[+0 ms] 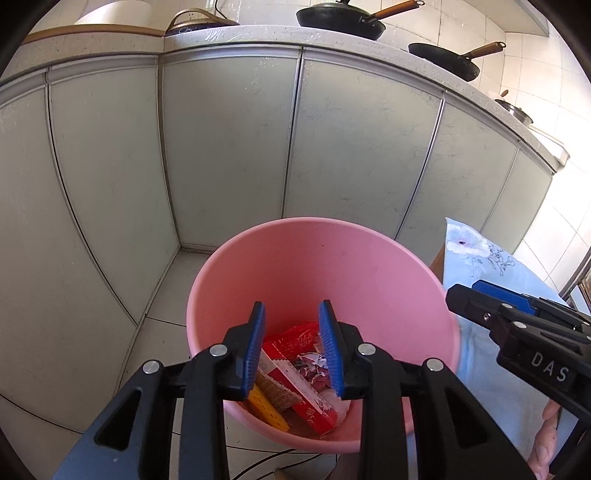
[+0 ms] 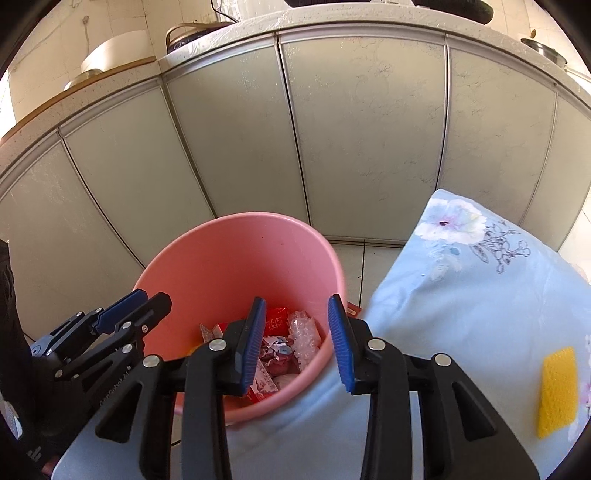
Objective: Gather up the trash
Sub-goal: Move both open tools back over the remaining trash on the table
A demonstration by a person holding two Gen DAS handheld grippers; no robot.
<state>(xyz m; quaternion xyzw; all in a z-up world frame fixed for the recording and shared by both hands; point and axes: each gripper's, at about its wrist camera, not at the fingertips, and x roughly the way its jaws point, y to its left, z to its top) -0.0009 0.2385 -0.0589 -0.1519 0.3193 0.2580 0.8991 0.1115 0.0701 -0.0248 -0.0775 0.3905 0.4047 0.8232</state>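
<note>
Looking through the left wrist camera, I have the left gripper [image 1: 291, 347] poised over the pink bin [image 1: 321, 258], its blue fingers [image 1: 256, 347] parted with nothing between them. Down in the bin lies the trash: a red wrapper [image 1: 295, 341], a crumpled scrap of printed paper [image 1: 310, 365], a yellow piece [image 1: 264, 406] and a brown mesh pad [image 1: 277, 391] just beside it. Behind the bin stand pale cabinet doors [image 1: 229, 140], and above them two black pans [image 1: 340, 18] with wooden handles. Right of the bin a blue flowered cloth [image 1: 476, 254] covers a table, and the right gripper [image 1: 480, 295] juts in over it; I cannot tell its opening from this angle.

Through the right wrist camera, the right gripper [image 2: 299, 343] hangs over the bin's [image 2: 229, 251] near right rim, fingers [image 2: 340, 339] apart and empty. Inside the bin I see the red wrapper [image 2: 277, 319], a clear crinkled plastic piece [image 2: 304, 328] and torn paper [image 2: 275, 345]; the bottom is partly hidden. The left gripper [image 2: 144, 306] reaches in from the bin's left. Right of the bin, on the flowered cloth [image 2: 461, 295], lies a yellow sponge [image 2: 557, 391], well apart from the bin and blurred.
</note>
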